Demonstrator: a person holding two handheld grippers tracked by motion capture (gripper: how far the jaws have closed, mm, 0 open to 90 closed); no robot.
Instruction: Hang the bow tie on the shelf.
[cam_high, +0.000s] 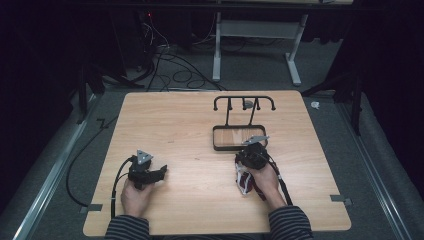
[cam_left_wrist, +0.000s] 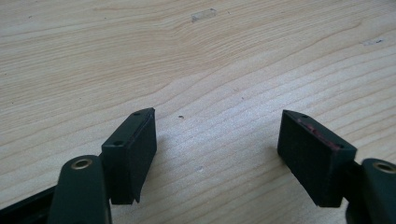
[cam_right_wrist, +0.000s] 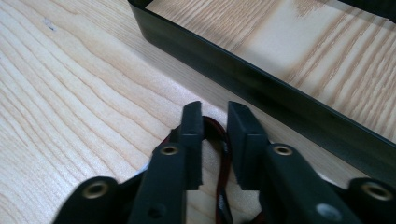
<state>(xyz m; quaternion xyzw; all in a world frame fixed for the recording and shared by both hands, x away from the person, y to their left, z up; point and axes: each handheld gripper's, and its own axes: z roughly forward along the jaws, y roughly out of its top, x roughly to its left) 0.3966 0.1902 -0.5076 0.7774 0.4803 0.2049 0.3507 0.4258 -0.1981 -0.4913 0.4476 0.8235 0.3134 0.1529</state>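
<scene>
A black hook rack (cam_high: 244, 101) rises from a shallow black tray (cam_high: 215, 139) at the table's back middle, with a small grey thing (cam_high: 247, 104) hanging on it. My right gripper (cam_high: 251, 150) sits just in front of the tray's near rim (cam_right_wrist: 261, 88). Its jaws (cam_right_wrist: 215, 116) are nearly closed, and a dark red strap (cam_right_wrist: 224, 154) loops between them. Under the right hand lies a red and white item (cam_high: 243, 181) that the strap seems to belong to. My left gripper (cam_high: 162, 172) rests on the table at the front left, open (cam_left_wrist: 217, 135), with bare wood between its pads.
The wooden table (cam_high: 190, 125) has bare room in the middle and at the back left. Tape marks sit at its front corners (cam_high: 342, 200). Cables (cam_high: 175, 75) and a white table frame (cam_high: 255, 45) are on the floor beyond the far edge.
</scene>
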